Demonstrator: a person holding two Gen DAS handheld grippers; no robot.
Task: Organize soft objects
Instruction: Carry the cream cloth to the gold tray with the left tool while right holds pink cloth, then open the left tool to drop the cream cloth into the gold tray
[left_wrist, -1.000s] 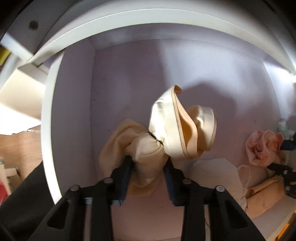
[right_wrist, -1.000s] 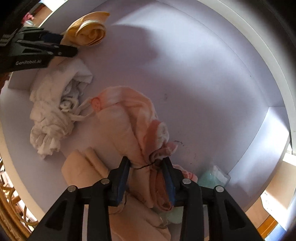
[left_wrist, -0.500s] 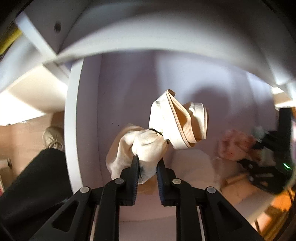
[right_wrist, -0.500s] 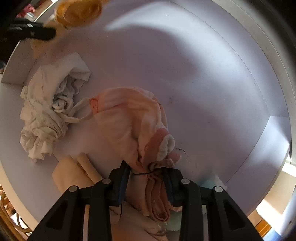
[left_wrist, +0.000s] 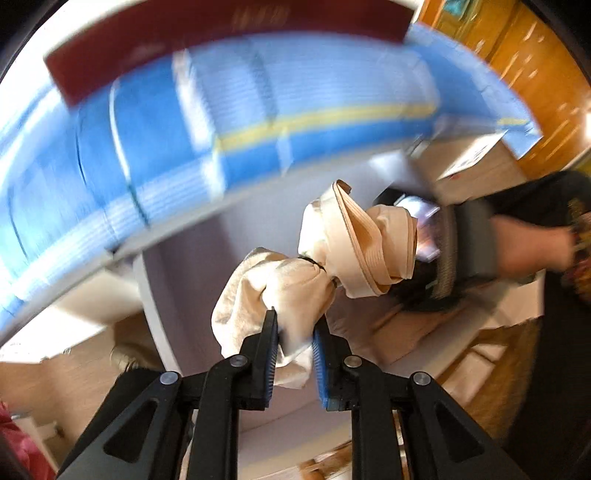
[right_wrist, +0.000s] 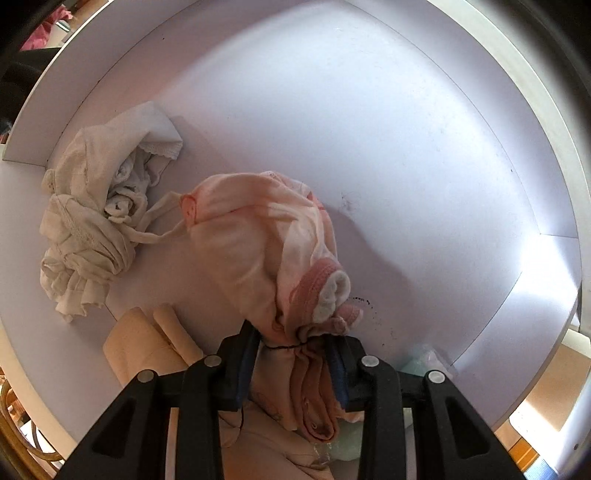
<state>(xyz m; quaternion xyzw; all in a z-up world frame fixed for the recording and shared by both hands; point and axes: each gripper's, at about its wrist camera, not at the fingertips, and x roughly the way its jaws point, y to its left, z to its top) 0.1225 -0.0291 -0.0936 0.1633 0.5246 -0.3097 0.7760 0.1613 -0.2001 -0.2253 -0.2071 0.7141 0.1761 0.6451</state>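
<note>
My left gripper (left_wrist: 295, 325) is shut on a cream cloth bundle (left_wrist: 295, 284) tied with a thin black band, its peach-edged waistband (left_wrist: 362, 243) sticking up; it hangs in the air above the white drawer (left_wrist: 155, 295). In the right wrist view my right gripper (right_wrist: 291, 341) is shut on a pink cloth bundle (right_wrist: 258, 240) tied with a black thread, low inside the drawer (right_wrist: 406, 129). A crumpled white lace garment (right_wrist: 92, 221) lies to the left, and folded cream cloth (right_wrist: 147, 343) sits beside the left finger.
A blurred blue box with a yellow stripe (left_wrist: 258, 122) and a dark red edge fills the top of the left wrist view. A person's arm (left_wrist: 524, 247) reaches in at the right. A pale green item (right_wrist: 424, 358) lies by the right finger. Wooden furniture (left_wrist: 535, 74) stands behind.
My left gripper has risen out of the drawer with the cream bundle, squeezing tighter on it. The right gripper has barely moved, still holding the pink bundle.
</note>
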